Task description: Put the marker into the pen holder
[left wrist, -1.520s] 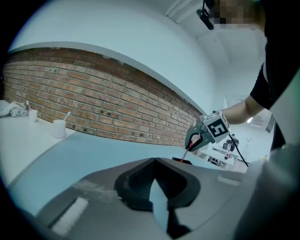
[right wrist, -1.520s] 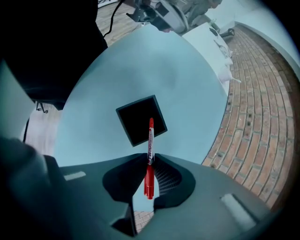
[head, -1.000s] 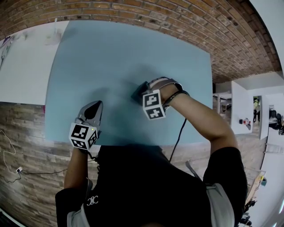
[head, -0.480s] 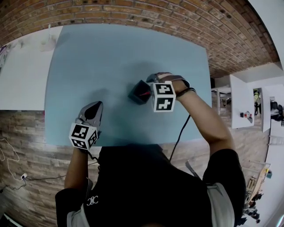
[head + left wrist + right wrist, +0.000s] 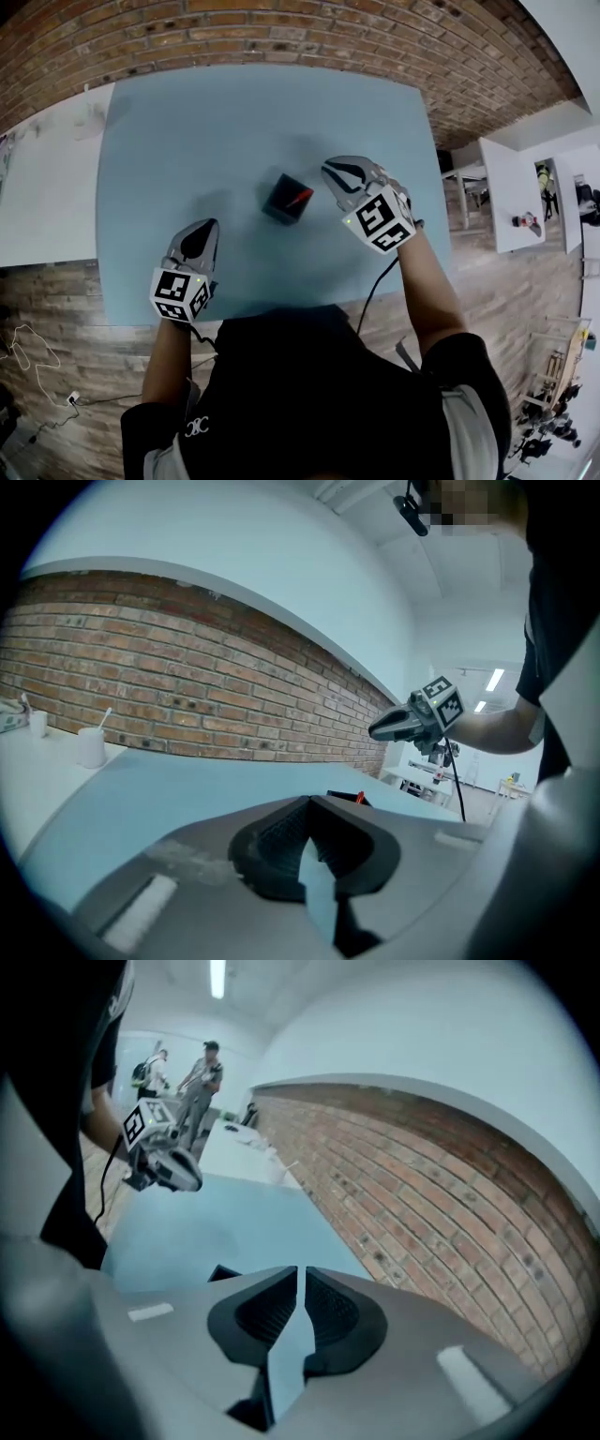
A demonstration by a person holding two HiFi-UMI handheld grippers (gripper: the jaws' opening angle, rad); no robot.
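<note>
A black pen holder (image 5: pixel 284 200) stands near the middle of the light blue table (image 5: pixel 187 131), with the red marker (image 5: pixel 301 197) leaning inside it. My right gripper (image 5: pixel 339 172) hovers just right of the holder. Its jaws are closing and almost meet, with nothing between them (image 5: pixel 300 1275). My left gripper (image 5: pixel 198 238) rests near the table's front edge, left of the holder, shut and empty (image 5: pixel 307 804). The left gripper view catches the holder's rim (image 5: pixel 343 796) and the marker tip (image 5: pixel 359 797) just past its jaws.
White tables adjoin on the left (image 5: pixel 42 178), bearing small cups (image 5: pixel 91 747). A brick wall (image 5: pixel 281 28) runs along the far side. A cable (image 5: pixel 375 281) hangs from the right gripper. Two people (image 5: pixel 202 1077) stand far off in the room.
The right gripper has pulled back to the right, away from the holder it was covering. The red marker now shows inside the holder, free of the jaws. The left gripper stayed put.
</note>
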